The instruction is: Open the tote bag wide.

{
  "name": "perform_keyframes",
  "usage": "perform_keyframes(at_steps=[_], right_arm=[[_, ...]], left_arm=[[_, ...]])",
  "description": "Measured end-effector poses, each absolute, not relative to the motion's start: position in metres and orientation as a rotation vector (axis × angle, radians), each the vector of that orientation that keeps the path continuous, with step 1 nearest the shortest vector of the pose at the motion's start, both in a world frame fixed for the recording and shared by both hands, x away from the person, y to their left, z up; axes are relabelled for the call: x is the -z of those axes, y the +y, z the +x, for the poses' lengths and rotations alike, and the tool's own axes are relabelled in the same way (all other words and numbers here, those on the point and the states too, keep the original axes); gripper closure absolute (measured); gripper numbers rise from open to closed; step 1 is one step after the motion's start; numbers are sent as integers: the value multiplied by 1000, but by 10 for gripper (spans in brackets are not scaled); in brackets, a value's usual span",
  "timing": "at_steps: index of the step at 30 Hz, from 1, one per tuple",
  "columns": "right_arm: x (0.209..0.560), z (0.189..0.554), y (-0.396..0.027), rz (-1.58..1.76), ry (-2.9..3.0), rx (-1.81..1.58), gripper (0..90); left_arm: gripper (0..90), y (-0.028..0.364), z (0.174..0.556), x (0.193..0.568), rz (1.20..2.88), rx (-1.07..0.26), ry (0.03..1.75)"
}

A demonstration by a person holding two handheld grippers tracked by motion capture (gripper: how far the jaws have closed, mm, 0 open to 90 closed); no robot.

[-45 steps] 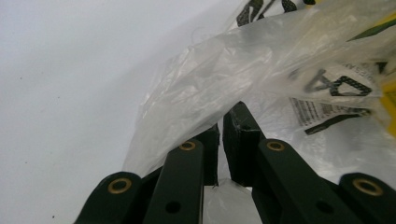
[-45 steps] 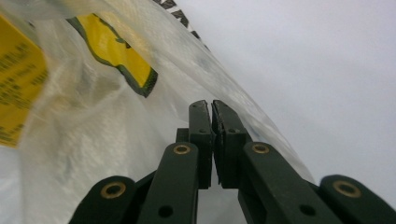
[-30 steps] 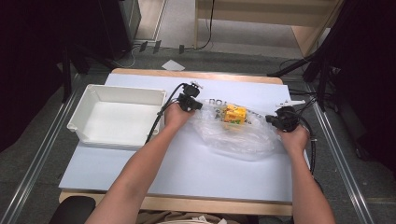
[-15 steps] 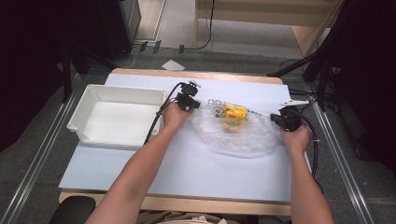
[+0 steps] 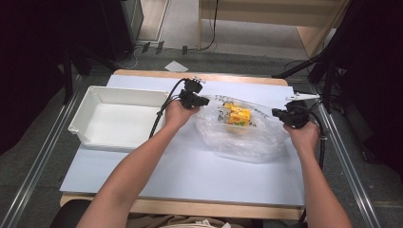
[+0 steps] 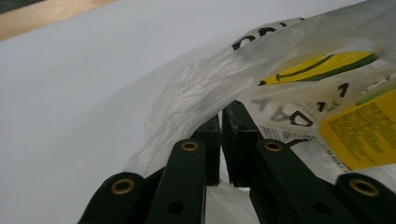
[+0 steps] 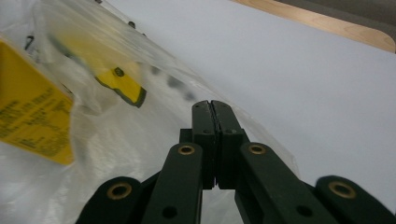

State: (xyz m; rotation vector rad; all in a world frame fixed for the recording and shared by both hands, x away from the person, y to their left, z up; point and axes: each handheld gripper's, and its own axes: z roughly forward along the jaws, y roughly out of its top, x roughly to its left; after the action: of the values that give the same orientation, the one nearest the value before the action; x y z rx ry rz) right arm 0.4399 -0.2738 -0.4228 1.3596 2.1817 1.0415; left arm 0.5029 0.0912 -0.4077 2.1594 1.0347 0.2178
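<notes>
A clear, crinkled plastic bag [image 5: 240, 135] is lying on the pale blue table mat [image 5: 190, 171], with yellow packets [image 5: 237, 115] showing through its film. In the high view the black left gripper [image 5: 202, 100] is sitting at the bag's left edge, and the black right gripper [image 5: 278, 114] is sitting at the bag's right edge, so the bag is stretching between the two.

In the left gripper view, the left gripper [image 6: 220, 122] is pinching a fold of the bag [image 6: 196, 93], its jaws standing almost together with a thin slit between them where the film is passing; they have just been easing apart slightly, with the plastic between them. A yellow label [image 6: 359, 130] is lying to the right of the pinched fold, inside the bag.

In the right gripper view, the right gripper [image 7: 214, 109] is clamping the bag's edge [image 7: 154, 107], its jaws pressed flat together on the film. A yellow label [image 7: 32, 116] is showing inside the bag, left of the jaws.

A white rectangular plastic tray [image 5: 90, 135] is resting on the mat well to the left of the bag, beyond the left hand [image 5: 177, 114]. The right hand [image 5: 300, 134] is gripping its tool just beside the bag's right edge.
</notes>
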Motion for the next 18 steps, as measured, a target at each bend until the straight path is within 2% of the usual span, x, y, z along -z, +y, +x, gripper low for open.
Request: perform_keyframes(at_steps=[9, 18], right_arm=[[397, 421, -254, 1286, 2212, -1111, 900], [393, 419, -240, 1247, 2243, -1113, 900]], left_arm=[[842, 92, 494, 383, 2157, -166, 966], [817, 89, 492, 373, 2162, -145, 959]])
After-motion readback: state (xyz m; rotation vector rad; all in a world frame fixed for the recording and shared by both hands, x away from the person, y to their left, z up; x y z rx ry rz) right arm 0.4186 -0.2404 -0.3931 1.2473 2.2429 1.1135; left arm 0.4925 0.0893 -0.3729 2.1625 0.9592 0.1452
